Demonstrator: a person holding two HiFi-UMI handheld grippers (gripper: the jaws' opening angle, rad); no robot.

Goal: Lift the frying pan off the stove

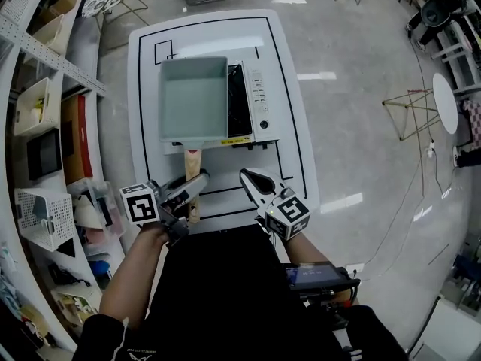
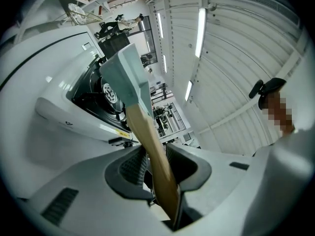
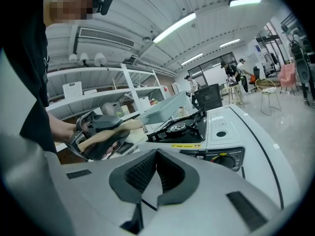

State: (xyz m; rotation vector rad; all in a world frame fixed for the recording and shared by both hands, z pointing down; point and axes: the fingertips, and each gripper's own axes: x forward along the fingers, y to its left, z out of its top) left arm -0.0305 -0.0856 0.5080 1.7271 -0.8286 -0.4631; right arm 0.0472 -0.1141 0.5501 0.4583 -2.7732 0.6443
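Observation:
A square pale-teal frying pan (image 1: 194,100) hangs over the black burner of a white portable stove (image 1: 259,100). Its wooden handle (image 1: 193,164) points toward me. My left gripper (image 1: 197,183) is shut on that handle. In the left gripper view the handle (image 2: 147,132) runs up between the ribbed pads of the left gripper (image 2: 153,154) to the tilted pan (image 2: 129,75). In the right gripper view the pan (image 3: 165,109) is clear of the burner (image 3: 179,127). My right gripper (image 1: 246,175) sits to the right of the handle, shut and empty (image 3: 156,154).
The stove stands on a white table (image 1: 293,149) marked with black lines; its knob (image 3: 227,158) faces me. Shelves with bins (image 1: 41,156) line the left side. A round white table (image 1: 445,102) and wire chairs stand on the floor at the right.

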